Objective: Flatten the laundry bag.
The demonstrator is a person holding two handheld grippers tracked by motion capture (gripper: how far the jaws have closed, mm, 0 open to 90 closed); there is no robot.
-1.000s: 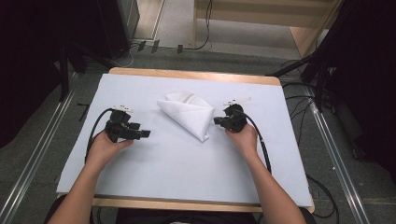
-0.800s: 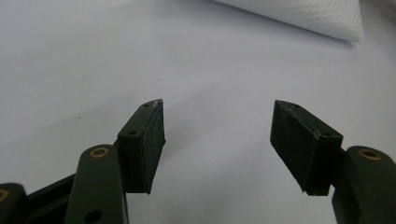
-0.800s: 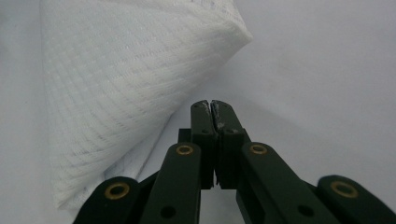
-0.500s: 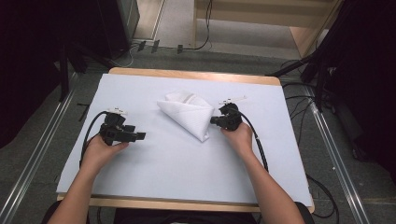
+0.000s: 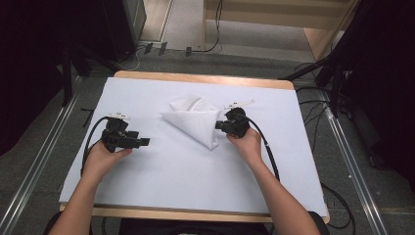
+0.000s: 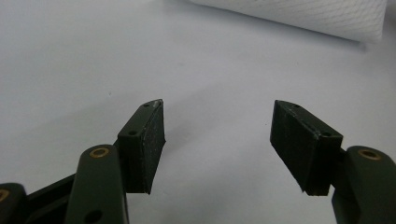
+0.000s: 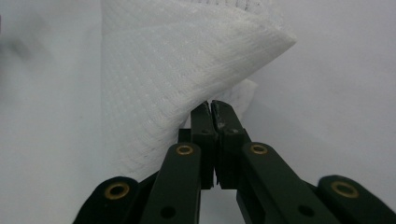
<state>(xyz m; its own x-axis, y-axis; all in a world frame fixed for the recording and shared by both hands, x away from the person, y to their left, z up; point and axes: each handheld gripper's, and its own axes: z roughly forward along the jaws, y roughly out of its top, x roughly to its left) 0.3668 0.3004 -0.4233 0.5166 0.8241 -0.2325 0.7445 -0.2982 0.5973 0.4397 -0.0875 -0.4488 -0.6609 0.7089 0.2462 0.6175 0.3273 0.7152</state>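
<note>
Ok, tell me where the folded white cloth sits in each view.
High view: the cloth lies at table centre, between both hands.
Left gripper view: its edge runs along the top right, beyond the open jaws.
Right gripper view: it fills the upper middle, and the shut jaws pinch its edge.
Shared landmark: the white table cover.

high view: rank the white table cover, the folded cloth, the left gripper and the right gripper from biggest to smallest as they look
1. white table cover
2. folded white cloth
3. left gripper and right gripper: both look alike in size, and hands hide part of each, so I would not rank them.
</note>
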